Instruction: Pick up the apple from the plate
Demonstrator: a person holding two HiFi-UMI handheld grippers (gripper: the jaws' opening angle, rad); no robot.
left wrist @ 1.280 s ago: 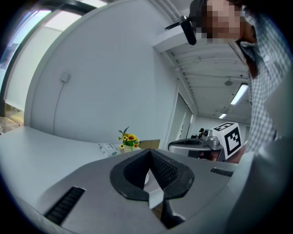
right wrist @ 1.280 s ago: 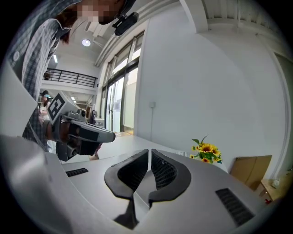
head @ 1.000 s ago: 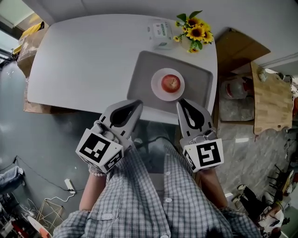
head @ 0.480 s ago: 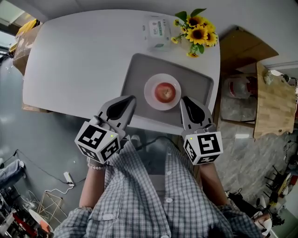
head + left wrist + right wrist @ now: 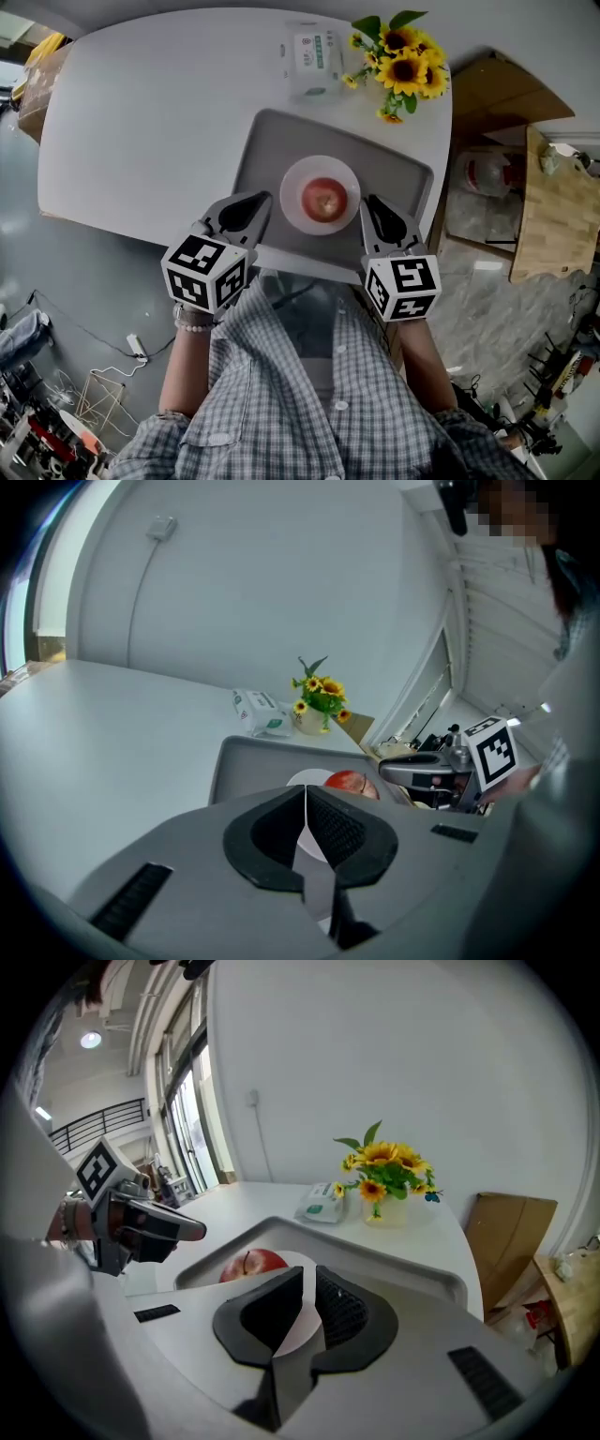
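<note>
A red apple (image 5: 324, 199) is sitting on a small white plate (image 5: 292, 187) in the middle of a grey tray (image 5: 267, 150), which is lying on a white, round-edged worktop (image 5: 141, 122). The fruit is resting clear of both tools. The left gripper (image 5: 261, 201) is hovering just beside the plate's left rim and the right gripper (image 5: 368, 202) just beside its right rim, so the apple is lying between the two and a little ahead of their tips.

In the left gripper view the apple is showing beyond the jaws and to their right. In the right gripper view it is showing beyond them and to their left.

The left jaws are pressing together at the tips and gripping nothing. The right jaws are standing all but together, with only a thin slit showing the white plate behind, and they too are touching nothing.

Past the tray's far edge, a white packet (image 5: 314, 58) is lying on the worktop near a pot of sunflowers (image 5: 405, 52) at its far right corner. The person holding the grippers is wearing a checked shirt (image 5: 309, 394).
</note>
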